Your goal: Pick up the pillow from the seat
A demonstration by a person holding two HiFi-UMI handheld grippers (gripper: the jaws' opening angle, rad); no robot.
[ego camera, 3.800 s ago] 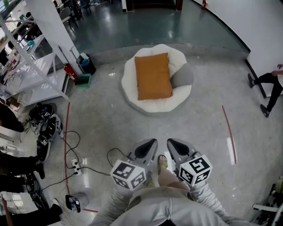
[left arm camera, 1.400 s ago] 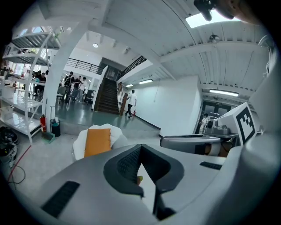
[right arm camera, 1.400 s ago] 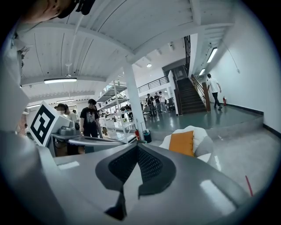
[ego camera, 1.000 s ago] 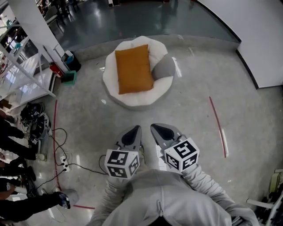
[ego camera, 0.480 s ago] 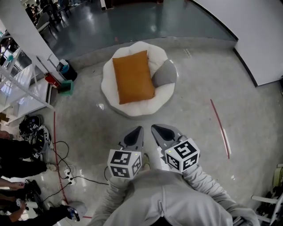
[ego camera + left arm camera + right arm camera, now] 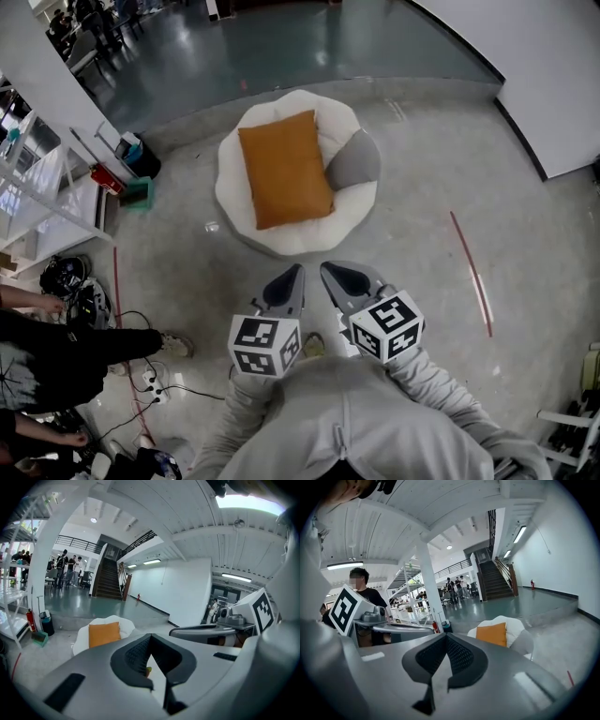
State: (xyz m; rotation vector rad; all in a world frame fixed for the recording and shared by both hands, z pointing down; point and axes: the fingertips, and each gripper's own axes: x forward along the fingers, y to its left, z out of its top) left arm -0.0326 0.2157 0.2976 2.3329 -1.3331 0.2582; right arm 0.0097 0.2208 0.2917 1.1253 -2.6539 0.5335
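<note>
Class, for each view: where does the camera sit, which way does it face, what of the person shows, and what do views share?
Head view: on the head, steeply down at the orange pillow on the white seat; sleeves, left hand-held gripper and right hand-held gripper show.
Left gripper view: rides that gripper, forward along its shut jaws.
Right gripper view: likewise, on the right.
Shared: all show pillow and seat.
</note>
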